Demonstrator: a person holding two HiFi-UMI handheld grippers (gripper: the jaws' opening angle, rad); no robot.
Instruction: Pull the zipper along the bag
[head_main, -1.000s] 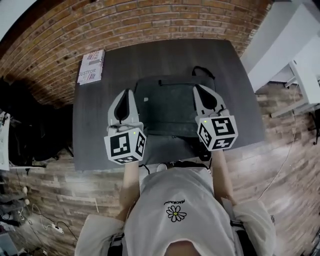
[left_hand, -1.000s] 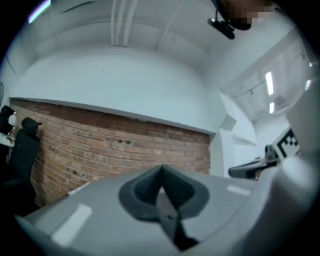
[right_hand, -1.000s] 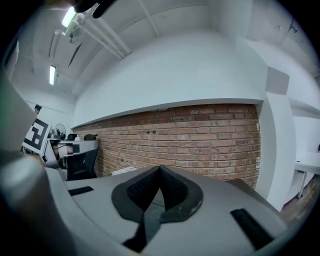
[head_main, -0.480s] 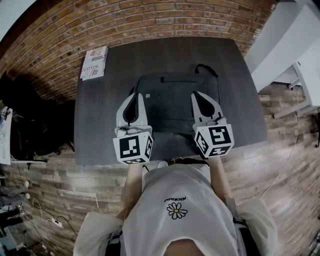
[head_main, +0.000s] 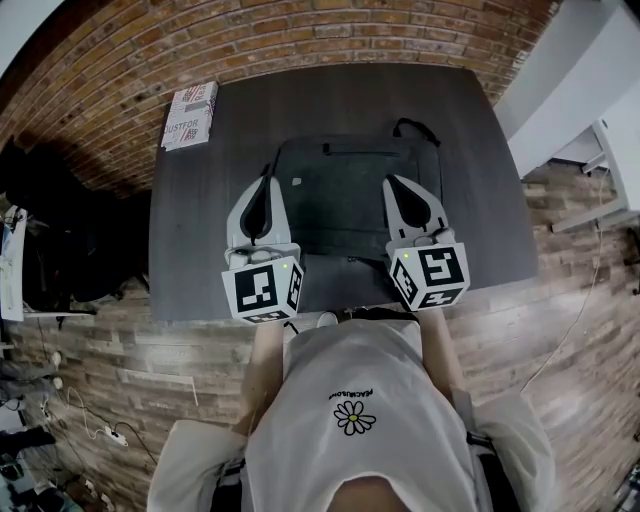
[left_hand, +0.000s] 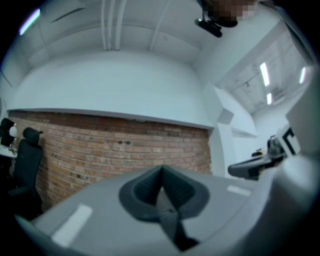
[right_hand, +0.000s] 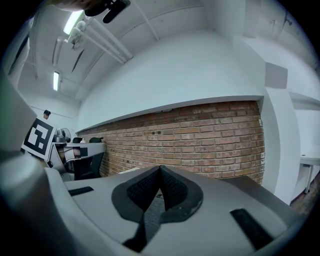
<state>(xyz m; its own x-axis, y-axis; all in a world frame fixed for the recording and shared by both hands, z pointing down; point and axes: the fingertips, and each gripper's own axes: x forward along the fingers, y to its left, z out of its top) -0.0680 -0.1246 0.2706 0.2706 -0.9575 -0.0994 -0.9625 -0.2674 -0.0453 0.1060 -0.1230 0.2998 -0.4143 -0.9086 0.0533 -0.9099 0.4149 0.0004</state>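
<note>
My left gripper has its jaws pressed together on nothing, and my right gripper is closed and empty too; each gripper view shows the pads meeting at the tips. Both hover over the flat dark grey fabric bag at the centre of the frame, lying on the dark grey rectangular table. A white printed booklet sits at the table's upper left corner.

white tee with a lil daisy print, loose pale sleeves, left gripper and right gripper in light grey plastic, dark-lined fingers, black-and-white marker cubes, tiny green lights
</note>
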